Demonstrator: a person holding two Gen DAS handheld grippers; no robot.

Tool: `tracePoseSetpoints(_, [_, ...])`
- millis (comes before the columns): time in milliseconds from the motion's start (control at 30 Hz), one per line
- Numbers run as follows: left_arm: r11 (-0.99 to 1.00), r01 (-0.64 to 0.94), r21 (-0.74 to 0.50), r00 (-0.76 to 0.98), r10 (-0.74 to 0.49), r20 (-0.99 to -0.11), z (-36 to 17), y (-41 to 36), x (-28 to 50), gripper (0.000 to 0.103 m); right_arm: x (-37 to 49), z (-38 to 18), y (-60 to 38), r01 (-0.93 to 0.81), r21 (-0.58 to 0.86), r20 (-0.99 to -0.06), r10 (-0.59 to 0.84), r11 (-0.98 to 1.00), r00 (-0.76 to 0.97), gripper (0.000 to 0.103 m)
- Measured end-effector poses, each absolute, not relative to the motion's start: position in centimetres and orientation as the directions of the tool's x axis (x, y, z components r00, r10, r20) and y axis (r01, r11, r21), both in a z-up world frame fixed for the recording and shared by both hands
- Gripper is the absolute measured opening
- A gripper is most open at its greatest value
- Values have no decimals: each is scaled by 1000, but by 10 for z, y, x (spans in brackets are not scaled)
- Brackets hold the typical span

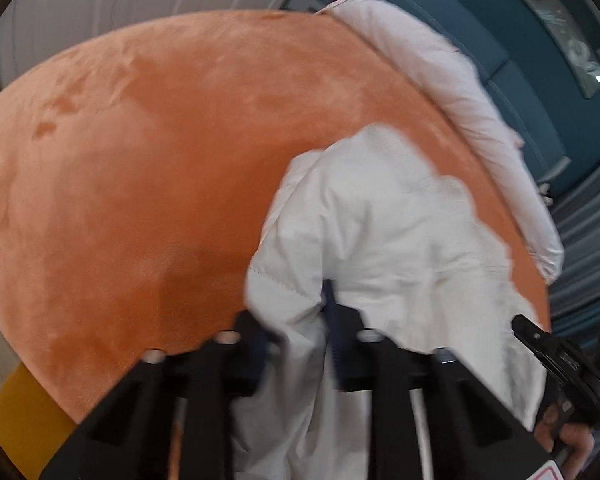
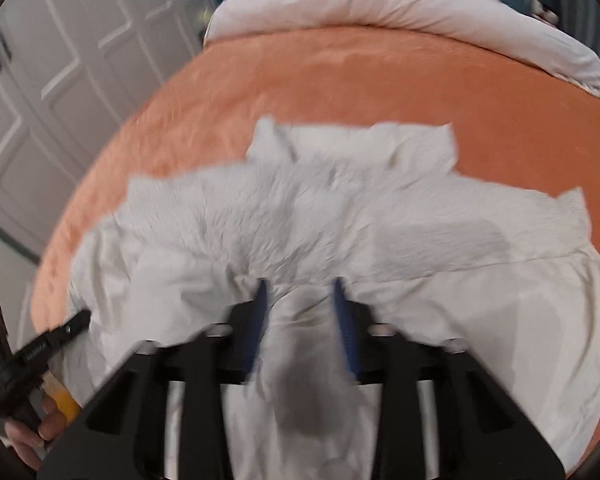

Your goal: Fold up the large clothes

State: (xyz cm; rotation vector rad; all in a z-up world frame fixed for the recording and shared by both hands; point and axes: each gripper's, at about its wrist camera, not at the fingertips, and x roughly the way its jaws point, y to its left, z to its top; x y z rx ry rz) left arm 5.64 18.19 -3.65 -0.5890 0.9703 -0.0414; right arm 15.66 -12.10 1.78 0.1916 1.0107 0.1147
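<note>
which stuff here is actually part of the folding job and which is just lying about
Part of the job:
- white garment
- left gripper, closed on its cloth
- right gripper, also gripping it
- orange bed cover it lies on

Just lying about:
- pale rolled duvet
- white wardrobe doors

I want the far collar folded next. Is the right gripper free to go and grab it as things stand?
Probably not: the right gripper is shut on a bunch of the white garment, so it must let go first. Nothing lies on the collar itself.
</note>
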Motion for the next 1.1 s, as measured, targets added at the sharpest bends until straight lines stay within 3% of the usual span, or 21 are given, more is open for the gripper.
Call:
tracePoseSetpoints(67, [819, -186, -543, 607, -339, -719, -19, 184, 48, 6, 161, 17, -134, 13, 246, -830, 204, 969, 520, 3])
tracePoseSetpoints(267, [804, -21, -594, 649, -441, -620, 40, 150, 27, 3, 195, -47, -130, 38, 254, -896, 220, 966, 385, 0])
tracePoseSetpoints(400, [826, 63, -560, 644, -462, -609, 67, 108, 22, 3, 196, -44, -128, 17, 244, -895, 218, 970, 389, 0])
tracePoseSetpoints(667, [824, 163, -543, 670, -496, -552, 115, 67, 15, 2, 80, 7, -202, 38, 542, -706, 430, 840, 562, 2])
tracePoseSetpoints(800, [815, 257, -519, 659, -541, -523, 137, 31, 5, 0, 57, -19, -181, -36, 549, -734, 502, 835, 458, 0])
tracePoseSetpoints(900, [839, 337, -426, 644, -536, -546, 143, -13, -1, 0, 62, -62, -165, 6, 590, -740, 538, 807, 404, 0])
tracePoseSetpoints(1000, [852, 298, -430, 644, -512, -568, 135, -23, 5, 1, 64, -72, -166, -4, 625, -707, 569, 780, 421, 0])
tracePoseSetpoints(1100, [897, 106, -429, 732, -362, -576, 129, 14, 11, 9, 57, -67, -174, 14, 660, -685, 594, 751, 422, 0])
